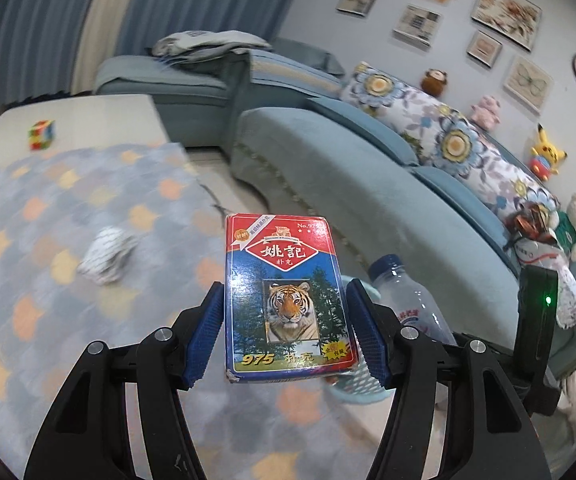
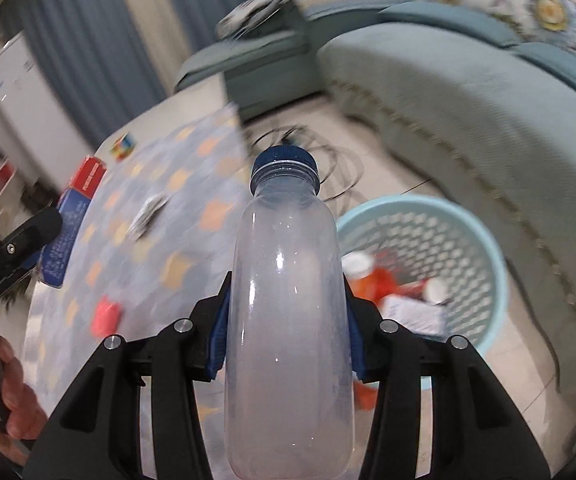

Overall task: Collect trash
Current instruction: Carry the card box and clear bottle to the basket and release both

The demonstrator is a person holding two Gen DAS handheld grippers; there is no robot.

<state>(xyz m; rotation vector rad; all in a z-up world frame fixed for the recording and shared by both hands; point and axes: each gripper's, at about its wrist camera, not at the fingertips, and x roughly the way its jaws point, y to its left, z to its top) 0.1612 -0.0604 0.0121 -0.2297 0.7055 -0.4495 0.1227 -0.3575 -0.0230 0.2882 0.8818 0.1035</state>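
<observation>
My left gripper [image 1: 285, 320] is shut on a playing-card box [image 1: 288, 300] with a tiger picture, held upright above the patterned tablecloth [image 1: 27, 240]. My right gripper [image 2: 285, 316] is shut on a clear plastic bottle [image 2: 288, 320] with a blue cap [image 2: 285, 168]. The same bottle [image 1: 404, 296] shows to the right in the left wrist view. A light blue mesh bin [image 2: 488, 248] stands on the floor to the right of the bottle, with an orange bottle [image 2: 372, 280] and a small box [image 2: 412, 312] inside. A crumpled striped wrapper [image 1: 105, 256] lies on the cloth. The card box [image 2: 73, 216] also appears at the left of the right wrist view.
A colour cube [image 1: 41, 134] sits at the table's far end, and a small red object [image 2: 105, 316] lies on the cloth. A blue sofa [image 1: 368, 184] with floral cushions and plush toys runs along the right. Cables [image 2: 328, 168] trail on the floor. A hand [image 2: 3, 392] grips the left handle.
</observation>
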